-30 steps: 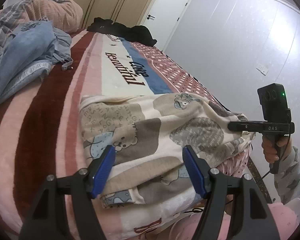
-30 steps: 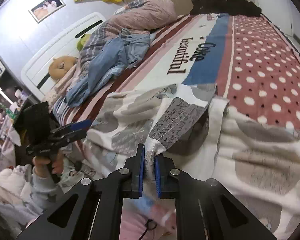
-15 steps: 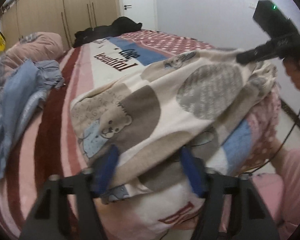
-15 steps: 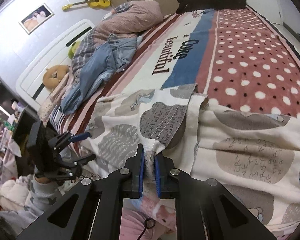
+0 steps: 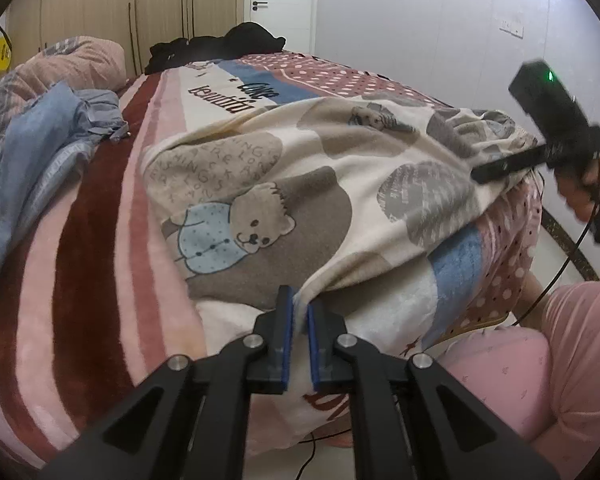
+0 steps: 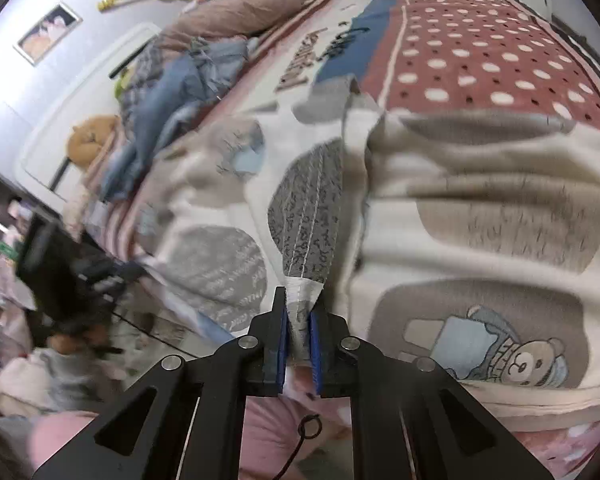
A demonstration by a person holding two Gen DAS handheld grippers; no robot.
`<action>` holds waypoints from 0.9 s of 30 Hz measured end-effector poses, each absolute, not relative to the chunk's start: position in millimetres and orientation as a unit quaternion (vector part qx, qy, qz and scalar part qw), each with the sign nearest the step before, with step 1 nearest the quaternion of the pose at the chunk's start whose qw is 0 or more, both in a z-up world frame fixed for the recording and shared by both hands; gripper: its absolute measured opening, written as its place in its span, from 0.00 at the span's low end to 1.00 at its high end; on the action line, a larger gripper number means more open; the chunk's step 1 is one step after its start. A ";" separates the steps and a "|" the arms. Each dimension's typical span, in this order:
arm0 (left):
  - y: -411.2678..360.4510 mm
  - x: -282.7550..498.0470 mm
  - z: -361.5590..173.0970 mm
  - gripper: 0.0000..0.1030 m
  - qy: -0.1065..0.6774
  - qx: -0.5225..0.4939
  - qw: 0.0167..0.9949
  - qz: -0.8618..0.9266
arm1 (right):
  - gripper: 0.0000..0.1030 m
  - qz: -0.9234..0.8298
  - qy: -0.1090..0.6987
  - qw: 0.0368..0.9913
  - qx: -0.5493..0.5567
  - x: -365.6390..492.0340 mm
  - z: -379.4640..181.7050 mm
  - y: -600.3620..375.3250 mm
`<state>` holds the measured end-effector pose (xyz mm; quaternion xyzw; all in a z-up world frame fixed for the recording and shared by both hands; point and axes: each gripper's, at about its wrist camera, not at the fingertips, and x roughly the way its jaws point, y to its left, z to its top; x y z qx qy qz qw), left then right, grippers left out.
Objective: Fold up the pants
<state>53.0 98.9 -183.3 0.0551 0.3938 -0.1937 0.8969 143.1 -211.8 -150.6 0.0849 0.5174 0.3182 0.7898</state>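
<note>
Bedroom scene, with a wide bed [image 5: 112, 216] under a striped and dotted blanket, wardrobes and a door behind it, and a heap of blue clothes [image 5: 40, 152] well off to the left of the left gripper. Out in front, the pants [image 5: 300, 184], cream fleece with bears and grey patches, lie spread across the near part of the bed, spilling a little over its edge.

Left side first: the left gripper [image 5: 298, 336] has just been closing, and its blue pads now stand almost together with a pinch of the pants' near hem caught between them. It looks like a fresh grab, right at the fabric's edge.

Over to the right: the right gripper [image 6: 299, 340] is clamped down on a white seamed corner of the pants, the cloth pulled up into a taut ridge running away from its tips. In the left wrist view that gripper sits far to the right, at the other end of the same edge.

So where are we? I'd say early going. Both near corners are secured, and one flap seems already laid over, but the garment is broad and loose, nowhere near a compact bundle. Carrying this edge over and smoothing the result is yet to come.
</note>
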 end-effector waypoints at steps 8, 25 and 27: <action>119.5 46.3 -139.6 0.76 0.344 -0.029 0.917 -0.202 | 0.46 0.250 0.464 0.837 0.148 112.4 -123.0 -294.3; 71.6 94.3 -118.6 0.78 0.320 -0.100 0.932 -0.140 | 0.13 0.067 0.370 0.864 0.336 122.7 -154.7 -441.9; 73.8 93.5 -120.5 0.78 0.322 -0.100 0.933 -0.129 | 0.11 0.075 0.356 0.871 0.329 126.8 -147.6 -435.4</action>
